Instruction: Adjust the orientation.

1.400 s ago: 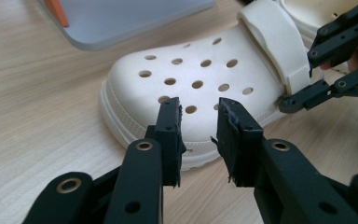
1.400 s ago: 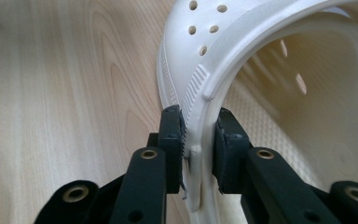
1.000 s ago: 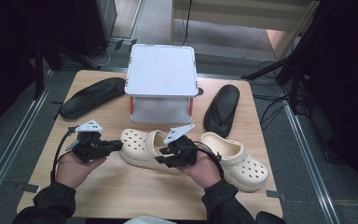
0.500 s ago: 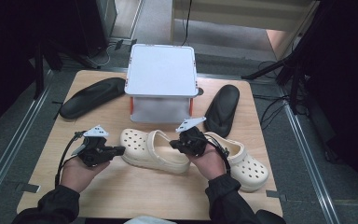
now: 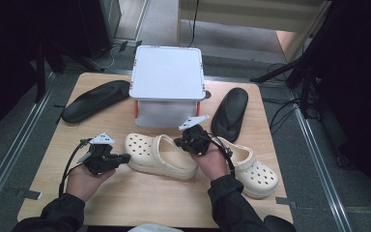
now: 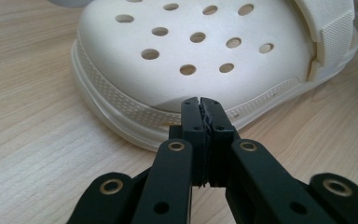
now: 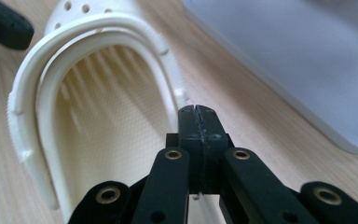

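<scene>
Cream foam clog [image 5: 160, 156] lies on its sole at the middle front of the wooden table [image 5: 140, 203], toe pointing left, and both grippers are on it. Left gripper [image 5: 123, 157] sits at the toe, its jaws having just closed, pressed together with nothing between them; in the left gripper view the tips [image 6: 200, 103] stand just off the ribbed sole edge. Right gripper [image 5: 179, 142] is at the heel opening, jaws likewise just closed flat on each other, tips [image 7: 198, 111] beside the rim. Open wood runs along the front edge. Behind, the white box [image 5: 167, 82] crowds the clog's far side. A second clog [image 5: 251, 166] is partly covered by the right hand [image 5: 212, 162]. Black insole [image 5: 95, 100] lies back left, black sandal [image 5: 230, 113] back right. No lettering is readable anywhere.
</scene>
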`<move>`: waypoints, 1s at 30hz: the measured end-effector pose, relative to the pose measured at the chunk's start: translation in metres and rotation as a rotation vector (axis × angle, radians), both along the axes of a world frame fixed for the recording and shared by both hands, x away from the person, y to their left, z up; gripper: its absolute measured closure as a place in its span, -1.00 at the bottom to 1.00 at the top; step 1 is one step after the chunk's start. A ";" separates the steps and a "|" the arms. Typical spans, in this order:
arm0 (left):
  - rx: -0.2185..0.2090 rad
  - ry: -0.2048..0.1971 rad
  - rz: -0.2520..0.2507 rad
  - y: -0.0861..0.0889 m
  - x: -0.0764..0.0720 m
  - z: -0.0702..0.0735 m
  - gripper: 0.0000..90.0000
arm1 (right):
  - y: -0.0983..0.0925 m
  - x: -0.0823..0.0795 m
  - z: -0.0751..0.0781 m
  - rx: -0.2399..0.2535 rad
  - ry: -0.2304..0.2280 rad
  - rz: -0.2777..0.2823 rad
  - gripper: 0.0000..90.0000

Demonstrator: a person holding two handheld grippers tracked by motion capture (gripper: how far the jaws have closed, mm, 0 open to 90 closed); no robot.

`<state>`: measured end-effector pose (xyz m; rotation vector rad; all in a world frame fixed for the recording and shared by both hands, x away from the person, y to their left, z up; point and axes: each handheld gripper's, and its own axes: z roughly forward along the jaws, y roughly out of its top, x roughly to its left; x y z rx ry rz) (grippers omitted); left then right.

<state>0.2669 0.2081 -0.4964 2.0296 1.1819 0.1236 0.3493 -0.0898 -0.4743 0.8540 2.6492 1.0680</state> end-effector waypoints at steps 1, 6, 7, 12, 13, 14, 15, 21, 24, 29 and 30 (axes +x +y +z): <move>0.003 0.002 -0.006 -0.001 0.000 0.000 0.99 | -0.001 0.001 0.000 0.008 0.004 0.000 1.00; 0.009 0.018 -0.015 -0.006 0.001 -0.004 0.99 | 0.000 0.006 -0.002 0.010 0.026 -0.003 1.00; 0.013 0.016 -0.016 -0.007 0.001 -0.005 0.99 | 0.000 0.007 -0.003 0.000 0.020 -0.003 1.00; 0.011 0.014 -0.022 -0.011 -0.001 -0.007 0.99 | 0.004 0.008 -0.006 -0.028 0.011 -0.013 1.00; 0.011 0.017 -0.024 -0.011 -0.001 -0.007 0.99 | 0.003 0.009 -0.006 -0.027 0.016 -0.013 1.00; 0.009 0.017 -0.026 -0.010 0.000 -0.007 0.99 | 0.003 0.010 -0.006 -0.029 0.019 -0.011 1.00; 0.010 0.016 -0.025 -0.010 0.000 -0.007 0.99 | 0.003 0.009 -0.006 -0.029 0.018 -0.010 1.00; 0.037 -0.002 -0.020 -0.011 0.002 -0.007 0.99 | 0.003 0.005 -0.005 -0.042 0.022 0.005 1.00; 0.033 -0.003 -0.010 -0.011 0.005 -0.007 1.00 | 0.002 0.004 -0.004 -0.045 0.033 0.005 1.00; 0.018 0.005 -0.010 -0.011 0.011 -0.008 0.99 | -0.001 -0.006 -0.003 -0.055 0.021 0.008 1.00; 0.015 0.008 -0.007 -0.011 0.012 -0.008 0.99 | -0.003 -0.008 -0.003 -0.050 0.020 0.005 1.00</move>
